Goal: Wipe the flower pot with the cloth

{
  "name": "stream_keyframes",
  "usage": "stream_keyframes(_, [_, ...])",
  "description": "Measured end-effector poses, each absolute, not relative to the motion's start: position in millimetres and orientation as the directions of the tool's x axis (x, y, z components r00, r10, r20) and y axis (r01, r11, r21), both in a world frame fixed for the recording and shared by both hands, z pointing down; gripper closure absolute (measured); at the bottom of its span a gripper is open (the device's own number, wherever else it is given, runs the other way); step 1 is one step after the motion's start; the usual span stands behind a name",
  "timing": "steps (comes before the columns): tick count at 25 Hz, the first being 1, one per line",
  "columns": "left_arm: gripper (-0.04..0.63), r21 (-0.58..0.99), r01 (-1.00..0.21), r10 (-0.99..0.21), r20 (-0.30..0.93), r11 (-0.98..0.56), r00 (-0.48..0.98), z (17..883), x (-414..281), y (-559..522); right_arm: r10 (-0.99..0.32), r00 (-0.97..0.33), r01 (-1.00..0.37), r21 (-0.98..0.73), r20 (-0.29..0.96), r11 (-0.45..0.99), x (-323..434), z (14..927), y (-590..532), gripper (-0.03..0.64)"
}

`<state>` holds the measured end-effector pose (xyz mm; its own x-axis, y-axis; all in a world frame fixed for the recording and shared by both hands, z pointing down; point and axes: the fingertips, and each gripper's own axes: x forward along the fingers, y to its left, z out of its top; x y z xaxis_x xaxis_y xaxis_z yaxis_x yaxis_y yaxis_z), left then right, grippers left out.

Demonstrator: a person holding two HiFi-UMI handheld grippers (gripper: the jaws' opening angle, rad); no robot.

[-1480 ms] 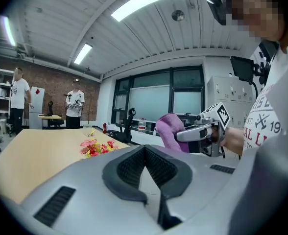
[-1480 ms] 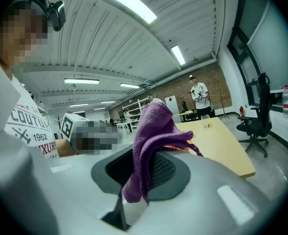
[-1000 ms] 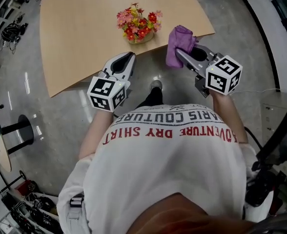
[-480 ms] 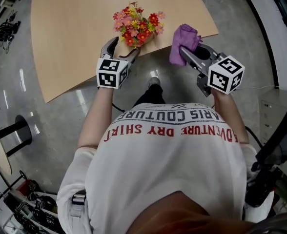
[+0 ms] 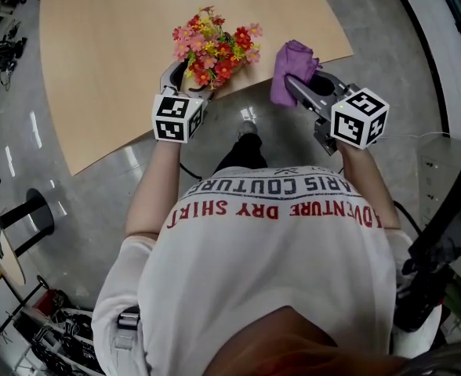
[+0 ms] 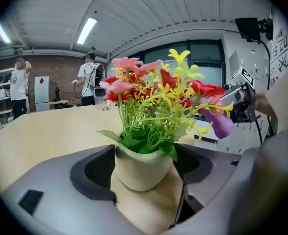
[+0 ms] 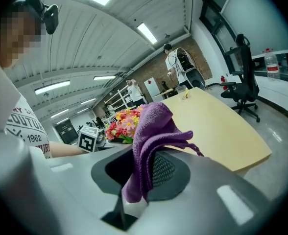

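Left gripper (image 5: 186, 84), jaws just opened wide, straddles the flower pot (image 6: 140, 169) at the head view's upper centre (pads not yet pressing) and should close gently low down before the right gripper (image 7: 143, 174), clamping the cloth (image 7: 151, 131), rubs its side.

A white T-shirt (image 5: 270, 272) with short sleeves is being worn. Red and dark letters are being shown in rows across it. Dark trousers (image 5: 245, 157) and a light shoe (image 5: 249, 135) are being worn too. The left hand-held gripper (image 5: 190, 81) and the right hand-held gripper (image 5: 303, 81) are being shown as smooth grey shells with black pads inside. A white cube (image 5: 177, 117) with black square marks is being carried on the left one, and another cube (image 5: 359, 117) on the right one.
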<state>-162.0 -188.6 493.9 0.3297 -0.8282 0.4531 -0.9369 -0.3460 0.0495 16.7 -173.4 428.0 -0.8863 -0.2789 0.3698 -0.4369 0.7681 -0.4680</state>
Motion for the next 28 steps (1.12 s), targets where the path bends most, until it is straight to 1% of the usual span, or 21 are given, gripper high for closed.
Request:
stream_keyframes(6, [0.235, 0.048, -0.928, -0.829, 0.435, -0.369, 0.352, 497.0, -162.0, -193.6, -0.265, -0.890, -0.431, -0.494, 0.371, 0.755, 6.8, 442.8, -195.4, 0.571])
stream_keyframes(11, [0.239, 0.049, -0.916, -0.819, 0.429, -0.399, 0.380, 494.4, -155.0, -186.3, -0.237, -0.905, -0.398, -0.508, 0.352, 0.764, -4.1, 441.4, -209.5, 0.571])
stream_keyframes(15, [0.239, 0.052, -0.905, -0.809, 0.429, -0.423, 0.403, 493.6, -157.0, -188.1, -0.211, -0.907, -0.382, -0.501, 0.364, 0.777, -25.6, 443.4, -229.6, 0.571])
stream_keyframes(20, [0.241, 0.051, -0.888, -0.792, 0.432, -0.457, 0.432, 498.7, -149.2, -184.2, -0.153, -0.917, -0.341, -0.528, 0.367, 0.778, -42.8, 462.1, -236.7, 0.571])
stream_keyframes(24, [0.241, 0.059, -0.881, -0.783, 0.433, -0.470, 0.447, 496.3, -160.3, -188.4, -0.091, -0.920, -0.304, -0.547, 0.381, 0.780, -71.1, 473.1, -237.5, 0.571])
stream_keyframes(28, [0.241, 0.064, -0.876, -0.779, 0.431, -0.478, 0.456, 493.7, -165.7, -189.7, -0.068, -0.913, -0.303, -0.559, 0.402, 0.772, -84.1, 483.4, -238.0, 0.571])
